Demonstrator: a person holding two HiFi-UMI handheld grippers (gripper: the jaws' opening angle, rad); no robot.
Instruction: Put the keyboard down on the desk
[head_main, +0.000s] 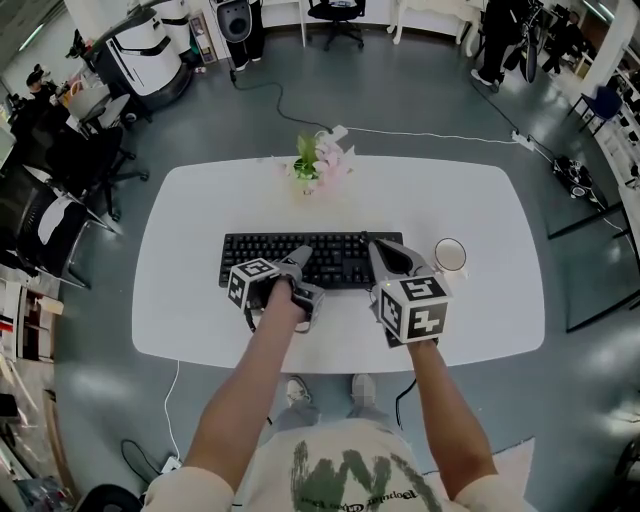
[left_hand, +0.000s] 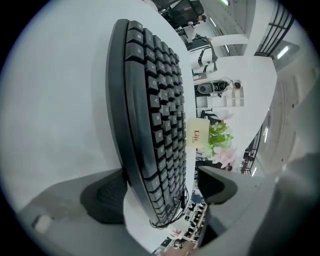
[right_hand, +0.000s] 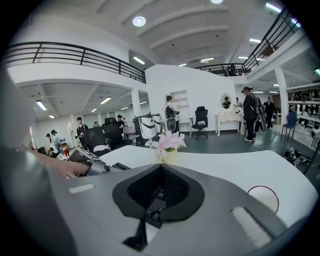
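From the head view, the keyboard (head_main: 270, 255) lies flat on the white bench (head_main: 200, 220). Its long axis runs left to right across me and the key rows face up. Both grippers sit at its near edge, the left gripper (head_main: 303, 275) toward the middle and the right gripper (head_main: 385, 255) over the right end. Neither is clearly nearer. The keyboard lies straight ahead of both, so I judge that any clearing move goes back toward me, square to that long axis.

In the left gripper view, my gripper is rolled on its side, so the keyboard (left_hand: 155, 115) stands edge-on and stretches away up the picture. My fingers (left_hand: 107, 195) are wide apart with its near edge between them. One sits at bench level by the underside and the other is well clear of the keys. I cannot tell whether the lower one touches.

In the right gripper view, my fingers are drawn together. A few keys show in the dark hollow between the pads, so I judge them closed on the keyboard.
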